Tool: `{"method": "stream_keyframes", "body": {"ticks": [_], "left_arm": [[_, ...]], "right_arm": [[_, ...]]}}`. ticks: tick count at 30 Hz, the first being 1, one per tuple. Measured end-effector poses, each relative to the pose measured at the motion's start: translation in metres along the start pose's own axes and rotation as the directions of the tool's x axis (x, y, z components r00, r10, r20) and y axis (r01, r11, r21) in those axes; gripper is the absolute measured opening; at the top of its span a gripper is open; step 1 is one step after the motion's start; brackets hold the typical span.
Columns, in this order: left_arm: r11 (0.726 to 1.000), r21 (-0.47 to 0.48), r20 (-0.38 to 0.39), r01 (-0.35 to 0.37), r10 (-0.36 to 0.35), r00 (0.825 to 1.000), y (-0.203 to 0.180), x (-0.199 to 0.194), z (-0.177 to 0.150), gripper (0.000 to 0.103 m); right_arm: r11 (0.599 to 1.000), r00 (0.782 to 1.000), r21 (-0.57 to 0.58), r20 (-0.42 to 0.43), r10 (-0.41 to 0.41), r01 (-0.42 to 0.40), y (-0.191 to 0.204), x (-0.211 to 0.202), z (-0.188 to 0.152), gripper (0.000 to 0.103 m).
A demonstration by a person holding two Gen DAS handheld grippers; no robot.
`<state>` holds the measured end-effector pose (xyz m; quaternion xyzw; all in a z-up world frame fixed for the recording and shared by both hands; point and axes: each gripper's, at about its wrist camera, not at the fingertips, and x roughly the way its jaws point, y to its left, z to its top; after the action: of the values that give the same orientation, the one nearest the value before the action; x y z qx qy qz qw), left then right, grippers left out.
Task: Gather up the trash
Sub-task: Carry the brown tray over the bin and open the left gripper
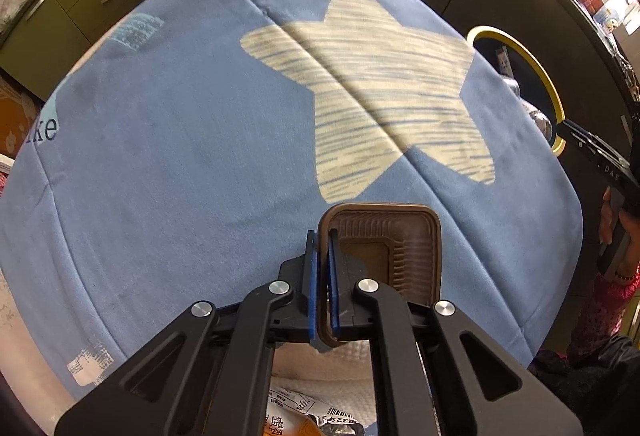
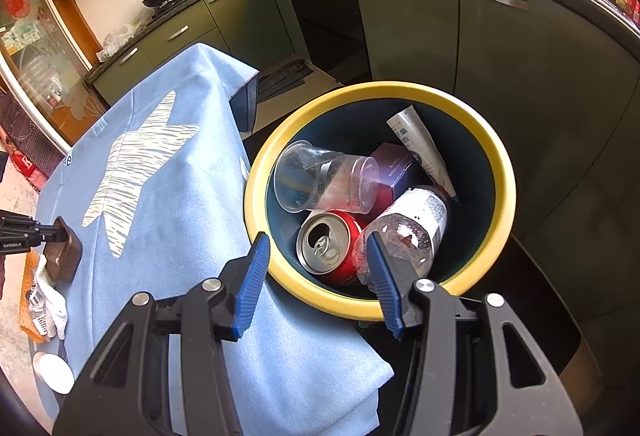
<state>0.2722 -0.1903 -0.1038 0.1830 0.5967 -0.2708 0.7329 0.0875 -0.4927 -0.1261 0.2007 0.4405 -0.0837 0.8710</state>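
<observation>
Now the left tool [image 1: 323, 276] pinches the rim of the brown ribbed plastic tray [image 1: 394, 248] — best lifted level toward the yellow-rimmed bin [image 2: 492, 155], beside which the right tool [image 2: 316, 276] waits spread, empty.

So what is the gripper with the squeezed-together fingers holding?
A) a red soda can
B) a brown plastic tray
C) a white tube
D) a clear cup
B: the left gripper is pinched shut on the rim of the brown plastic tray on the blue cloth, while the can, cup and tube already lie in the yellow bin.
</observation>
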Motion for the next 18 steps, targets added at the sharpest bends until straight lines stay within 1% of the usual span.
{"method": "stream_keyframes", "body": {"ticks": [7,10,15,18], "left_arm": [[1.0,-0.001,0.101,-0.015,0.015,0.995,-0.005,-0.03,0.013,0.005],[0.999,0.033,0.123,-0.003,-0.001,0.992,-0.025,-0.036,0.023,0.005],[0.993,0.1,0.142,0.07,-0.084,0.986,-0.073,-0.032,0.048,0.005],[0.982,0.145,0.135,0.12,-0.14,0.981,-0.115,-0.023,0.074,0.005]], "right_arm": [[1.0,1.0,0.021,0.029,0.003,-0.003,-0.008,-0.013,-0.002,0.048],[0.999,0.999,0.038,0.046,-0.002,0.001,-0.017,-0.022,-0.004,0.048],[0.997,0.997,0.072,0.071,-0.029,0.024,-0.036,-0.036,-0.01,0.049],[0.994,0.996,0.101,0.083,-0.043,0.034,-0.051,-0.044,-0.014,0.051]]}}
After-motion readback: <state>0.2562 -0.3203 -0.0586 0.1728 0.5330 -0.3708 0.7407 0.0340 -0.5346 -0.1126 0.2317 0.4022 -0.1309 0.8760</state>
